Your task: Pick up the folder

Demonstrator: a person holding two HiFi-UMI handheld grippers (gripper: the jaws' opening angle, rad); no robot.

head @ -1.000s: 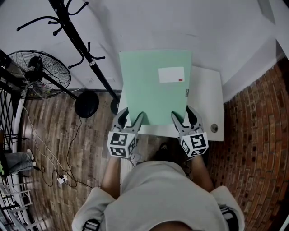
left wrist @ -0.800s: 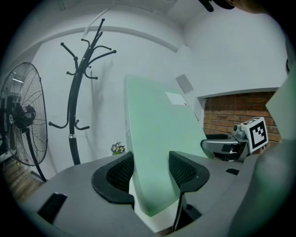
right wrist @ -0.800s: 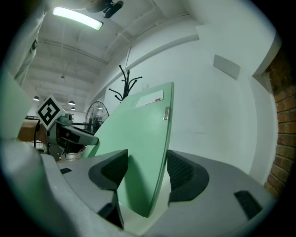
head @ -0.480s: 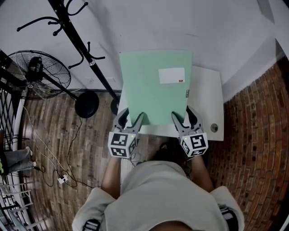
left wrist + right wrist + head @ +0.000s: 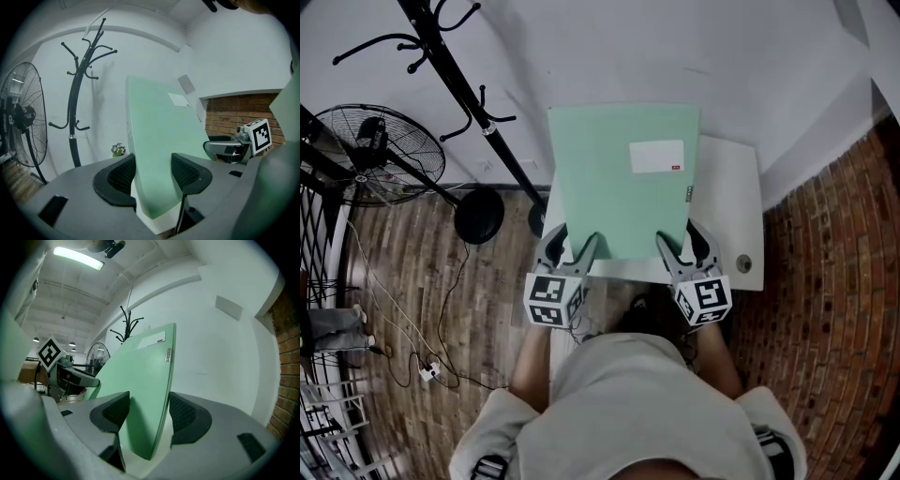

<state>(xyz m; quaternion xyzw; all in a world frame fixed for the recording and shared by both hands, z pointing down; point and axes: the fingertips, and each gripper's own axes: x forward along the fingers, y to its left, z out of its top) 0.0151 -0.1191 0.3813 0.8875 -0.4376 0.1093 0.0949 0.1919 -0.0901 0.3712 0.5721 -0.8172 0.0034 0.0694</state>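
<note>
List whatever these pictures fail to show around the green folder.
- White label on the pale green folder: print too small, head view.
- White table under that folder: covered by it, head view.
- Black floor fan: cut by the left edge, left gripper view.

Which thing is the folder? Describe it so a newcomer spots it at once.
Find the white table against the wall. Over it, the folder is the large pale-green sheet held at its near edge by the left gripper and right gripper. It alone carries a white label.

Looks an office (coat stand (image 5: pixel 478 103), fan (image 5: pixel 380 150), desk (image 5: pixel 727 208)).
</note>
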